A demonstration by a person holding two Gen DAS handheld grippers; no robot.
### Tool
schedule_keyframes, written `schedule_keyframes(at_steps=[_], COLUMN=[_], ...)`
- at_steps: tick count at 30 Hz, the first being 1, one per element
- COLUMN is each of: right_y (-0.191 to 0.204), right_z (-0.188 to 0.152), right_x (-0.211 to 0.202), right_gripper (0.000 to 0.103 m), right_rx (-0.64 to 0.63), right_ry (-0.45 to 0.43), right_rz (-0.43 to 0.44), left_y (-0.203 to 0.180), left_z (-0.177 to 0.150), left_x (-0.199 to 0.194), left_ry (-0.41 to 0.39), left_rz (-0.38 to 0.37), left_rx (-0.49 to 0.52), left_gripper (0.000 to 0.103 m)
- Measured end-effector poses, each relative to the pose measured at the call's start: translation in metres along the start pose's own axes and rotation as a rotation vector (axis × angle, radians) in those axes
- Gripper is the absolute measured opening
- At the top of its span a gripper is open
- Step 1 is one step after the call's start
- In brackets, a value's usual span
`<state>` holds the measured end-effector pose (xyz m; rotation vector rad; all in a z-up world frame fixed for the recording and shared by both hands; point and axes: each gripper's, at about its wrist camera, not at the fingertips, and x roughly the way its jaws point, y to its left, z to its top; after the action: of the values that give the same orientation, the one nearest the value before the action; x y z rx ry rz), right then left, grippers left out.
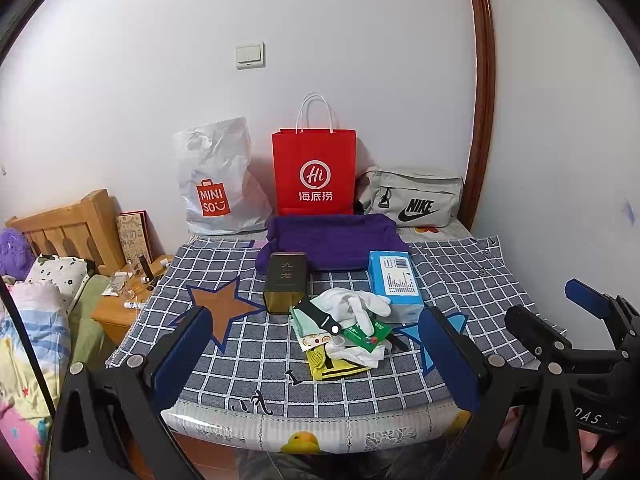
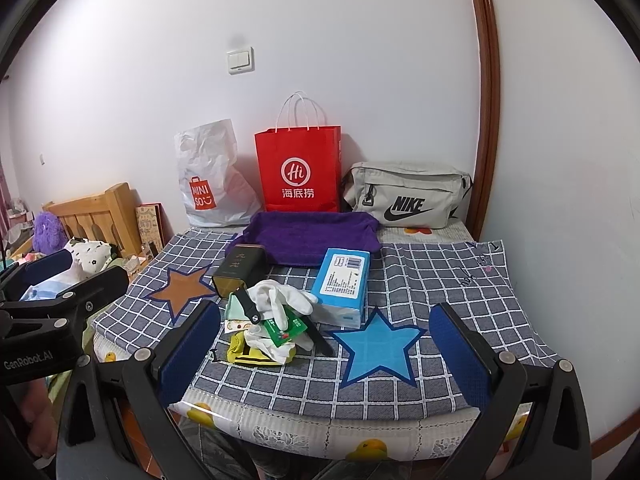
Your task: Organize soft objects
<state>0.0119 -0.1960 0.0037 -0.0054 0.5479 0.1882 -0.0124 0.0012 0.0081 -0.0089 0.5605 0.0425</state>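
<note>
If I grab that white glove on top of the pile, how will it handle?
The white glove looks like limp cloth, so it will probably droop from a pinch. It seems light. It lies across the black strap and green packet, so lifting it may drag those along.

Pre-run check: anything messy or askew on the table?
Yes: white fabric gloves, a black watch strap and a green packet lie heaped on yellow mesh cloth, unsorted. The dark rectangular tin stands upright.
</note>
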Motion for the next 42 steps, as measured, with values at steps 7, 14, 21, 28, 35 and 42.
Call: schedule_keyframes(at_steps=[7,14,21,28,35,42], right_y=[0.0,0.002,0.002,0.003,-0.005,-0.021], right_z=[0.0,0.0,0.0,0.001,0.003,-0.006], right_x=[0.0,-0.002,-0.002,-0.003,0.013,0.043], right_gripper=[0.103,0.103,0.103,0.103,0.103,0.103], right_rx=[-0.001,-0.001,-0.002,-0.004,0.013,0.034], right_ry=[-0.002,-0.006,-0.007,-0.015,0.017,0.053], right_rz=[0.001,0.003,0.004,0.002,0.026,0.022], left_y=[0.0,0.0,0.002,0.003,0.006,0.018], left_z=[0.0,0.0,-0.002,-0.004,-0.003,-0.003], left_x=[0.0,0.0,-0.001,-0.002,0.012,0.055], left_ry=[-0.001,-0.001,-0.001,-0.002,0.008,0.092], left_rz=[-0.001,-0.001,0.0,-0.002,0.004,-0.012], left_rx=[0.001,0.001,0.003,0.002,-0.01,-0.061], left_gripper=[0.103,0.103,0.103,0.103,0.103,0.103])
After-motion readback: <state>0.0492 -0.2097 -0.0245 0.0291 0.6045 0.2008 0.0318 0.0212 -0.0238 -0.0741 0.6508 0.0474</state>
